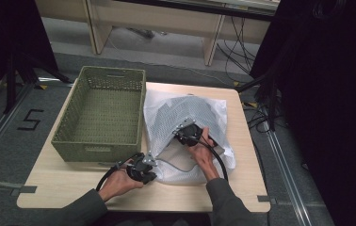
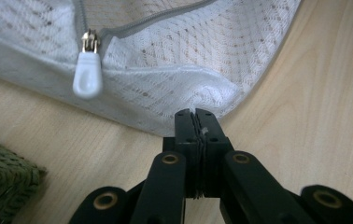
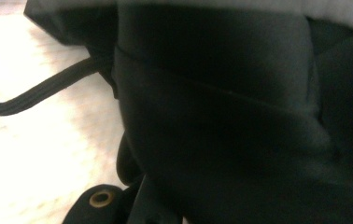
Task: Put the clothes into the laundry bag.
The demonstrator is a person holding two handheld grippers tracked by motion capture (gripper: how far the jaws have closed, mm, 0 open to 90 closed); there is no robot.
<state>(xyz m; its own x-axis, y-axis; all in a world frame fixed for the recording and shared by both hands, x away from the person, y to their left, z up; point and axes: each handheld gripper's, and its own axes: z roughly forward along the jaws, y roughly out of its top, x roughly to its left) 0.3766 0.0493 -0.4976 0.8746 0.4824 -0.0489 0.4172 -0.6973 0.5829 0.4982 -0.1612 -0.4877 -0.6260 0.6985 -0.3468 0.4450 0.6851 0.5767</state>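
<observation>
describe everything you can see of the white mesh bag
The white mesh bag is a soft, see-through net pouch with a grey zipper and a white plastic zipper pull. It lies crumpled on the wooden table, right beside the green woven basket. Its zipper is partly open. The left claw is shut on a corner of its hem. The right claw reaches into the opening, where a dark garment lies.

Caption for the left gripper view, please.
Left gripper, jaws shut on the corner of a white mesh bag on the table, white zipper pull nearby.
</observation>
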